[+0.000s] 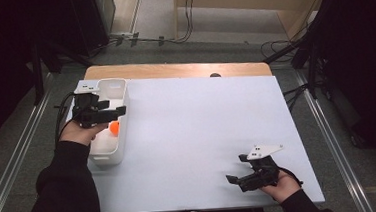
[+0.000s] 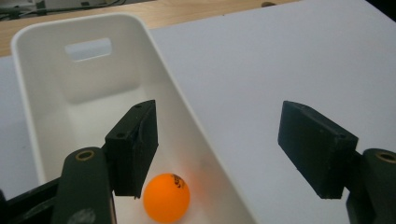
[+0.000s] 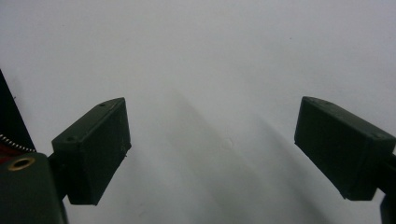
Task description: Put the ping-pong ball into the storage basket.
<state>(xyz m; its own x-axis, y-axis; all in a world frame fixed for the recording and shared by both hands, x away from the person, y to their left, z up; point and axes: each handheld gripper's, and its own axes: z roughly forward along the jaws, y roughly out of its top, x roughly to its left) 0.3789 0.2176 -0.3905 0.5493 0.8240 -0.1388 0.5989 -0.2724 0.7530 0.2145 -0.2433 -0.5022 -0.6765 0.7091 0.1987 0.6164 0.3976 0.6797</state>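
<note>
An orange ball (image 1: 114,127) (image 2: 166,197) lies on the floor of a white rectangular bin (image 1: 117,88) (image 2: 32,88) at the table's left side. My left gripper (image 1: 111,111) (image 2: 224,147) hangs open over the bin's right wall, one jaw above the bin's inside and the other above the white table. The ball lies below the jaw inside the bin, free of it. My right gripper (image 1: 235,170) (image 3: 215,149) is open near the table's front right, with bare white surface between its jaws.
The white table top (image 1: 202,125) stretches wide between the two grippers. A wooden strip (image 1: 173,69) runs along the far edge. Cables and dark stands lie on the floor beyond and to the right of the table.
</note>
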